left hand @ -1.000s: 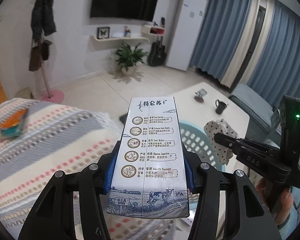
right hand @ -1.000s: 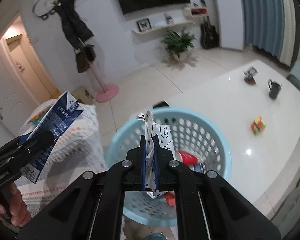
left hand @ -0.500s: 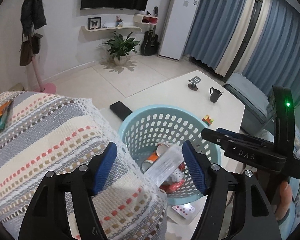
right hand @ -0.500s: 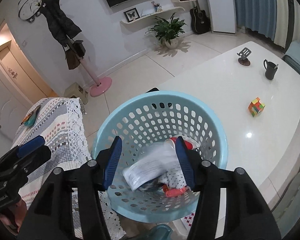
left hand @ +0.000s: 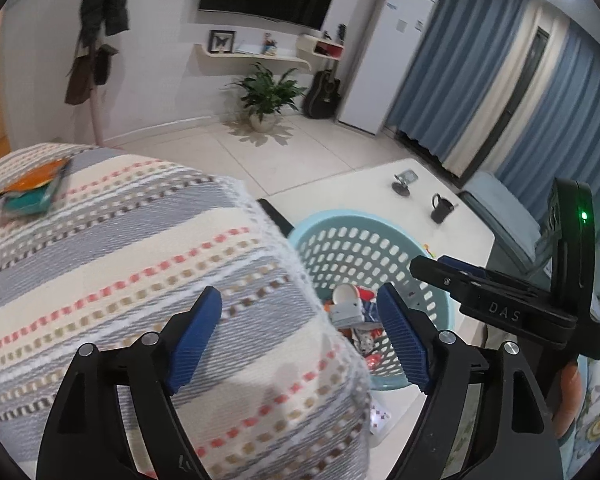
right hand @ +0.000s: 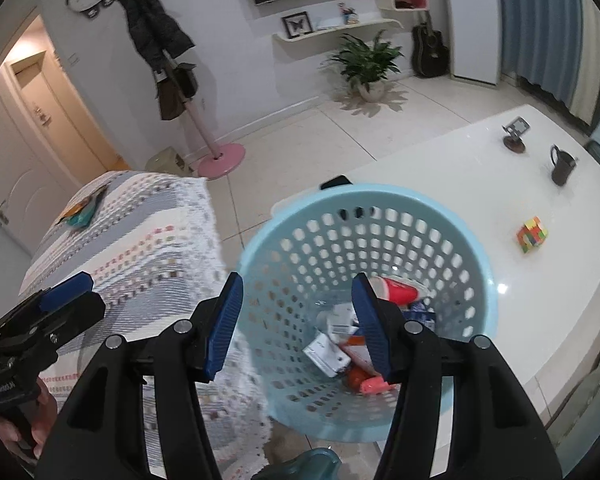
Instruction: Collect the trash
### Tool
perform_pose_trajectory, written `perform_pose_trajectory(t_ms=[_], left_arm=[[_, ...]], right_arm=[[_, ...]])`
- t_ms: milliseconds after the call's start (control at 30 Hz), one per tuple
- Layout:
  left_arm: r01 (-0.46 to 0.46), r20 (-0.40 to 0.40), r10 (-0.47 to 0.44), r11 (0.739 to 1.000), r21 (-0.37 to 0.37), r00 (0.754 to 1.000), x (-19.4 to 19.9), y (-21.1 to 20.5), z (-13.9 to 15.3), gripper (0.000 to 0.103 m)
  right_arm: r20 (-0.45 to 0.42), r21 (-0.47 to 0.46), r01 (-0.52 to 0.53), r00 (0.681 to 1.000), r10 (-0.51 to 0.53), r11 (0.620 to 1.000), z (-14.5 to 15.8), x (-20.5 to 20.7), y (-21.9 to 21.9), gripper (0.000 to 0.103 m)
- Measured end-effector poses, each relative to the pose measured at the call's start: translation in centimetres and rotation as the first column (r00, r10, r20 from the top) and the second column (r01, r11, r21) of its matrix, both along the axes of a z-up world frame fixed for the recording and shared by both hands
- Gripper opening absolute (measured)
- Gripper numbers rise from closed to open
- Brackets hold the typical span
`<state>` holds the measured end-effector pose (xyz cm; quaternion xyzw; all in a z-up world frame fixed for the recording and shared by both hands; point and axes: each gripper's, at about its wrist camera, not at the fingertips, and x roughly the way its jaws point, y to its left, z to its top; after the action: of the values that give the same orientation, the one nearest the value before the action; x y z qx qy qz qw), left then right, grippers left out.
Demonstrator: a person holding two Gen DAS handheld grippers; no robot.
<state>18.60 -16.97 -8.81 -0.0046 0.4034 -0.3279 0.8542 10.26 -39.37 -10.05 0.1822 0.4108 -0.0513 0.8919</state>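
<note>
Currently, both claws stand wide open and hold nothing. Right gripper (right hand: 298,322) hangs directly over the blue basket (right hand: 380,196), where collected trash (right hand: 328,354) lies at the bottom. Left gripper (left hand: 298,334) hovers over the striped cover (left hand: 120,240), basket just to its right. No remaining trash near either claw can be made out; the right is nearer the basket.

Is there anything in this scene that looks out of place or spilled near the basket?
One thing: a playing card lies on the floor beside the blue basket, outside it. The trash itself sits inside the basket, nothing spilled. Both grippers, left and right, are open and empty.
</note>
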Motion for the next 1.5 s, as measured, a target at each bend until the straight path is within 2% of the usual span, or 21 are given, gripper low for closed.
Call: perform_pose_trajectory(t_ms=[367,567,700,733,767,867,1033,1200,1333,1367,1433,1500], left_arm=[[-0.167,0.024,0.168,0.984,-0.064,0.985,1.2,8.3,1.9,0.079],[-0.284,0.054,0.288,0.957,-0.062,0.956,2.9,14.4,2.9,0.079],[-0.355,0.045,0.358,0.933,-0.066,0.933,4.4,18.1,2.8,0.079],[-0.372,0.039,0.375,0.926,-0.067,0.926,4.9,19.0,2.7,0.079],[-0.385,0.032,0.388,0.92,-0.069,0.921,5.4,19.7,2.6,0.079],[-0.408,0.02,0.41,0.91,-0.069,0.912,7.2,21.2,2.5,0.077],[-0.411,0.012,0.413,0.909,-0.07,0.911,10.1,21.8,2.5,0.077],[-0.408,-0.113,0.394,0.899,-0.159,0.912,14.9,22.9,1.3,0.078],[-0.414,-0.178,0.384,0.89,-0.192,0.906,17.4,23.0,0.3,0.076],[-0.415,-0.191,0.38,0.888,-0.197,0.905,17.9,23.0,0.0,0.075],[-0.409,-0.218,0.368,0.892,-0.192,0.904,18.6,22.6,-0.7,0.06],[-0.403,-0.235,0.356,0.894,-0.197,0.904,18.9,22.3,-1.1,0.053]], right_arm=[[0.05,-0.054,-0.16,0.985,0.163,0.986,2.9,3.3,8.0,0.059],[0.075,-0.102,-0.255,0.962,0.263,0.962,4.3,6.2,13.4,0.059],[0.135,-0.113,-0.312,0.936,0.326,0.943,4.3,8.5,16.9,0.058],[0.145,-0.116,-0.324,0.93,0.339,0.939,4.2,8.8,17.4,0.057],[0.154,-0.118,-0.335,0.924,0.351,0.935,3.9,9.3,18.1,0.052],[0.161,-0.134,-0.354,0.914,0.373,0.926,3.0,10.9,19.9,0.041],[0.145,-0.137,-0.372,0.909,0.39,0.918,1.5,12.4,21.3,0.038],[0.129,-0.145,-0.384,0.906,0.403,0.912,1.0,12.6,21.7,0.038],[0.129,-0.166,-0.391,0.902,0.413,0.905,0.9,12.5,22.1,0.038],[0.13,-0.169,-0.392,0.9,0.415,0.904,0.9,12.5,22.2,0.038],[0.136,-0.175,-0.398,0.896,0.423,0.9,1.0,12.4,22.3,0.038],[0.135,-0.182,-0.398,0.895,0.424,0.899,1.0,12.3,22.4,0.038]])
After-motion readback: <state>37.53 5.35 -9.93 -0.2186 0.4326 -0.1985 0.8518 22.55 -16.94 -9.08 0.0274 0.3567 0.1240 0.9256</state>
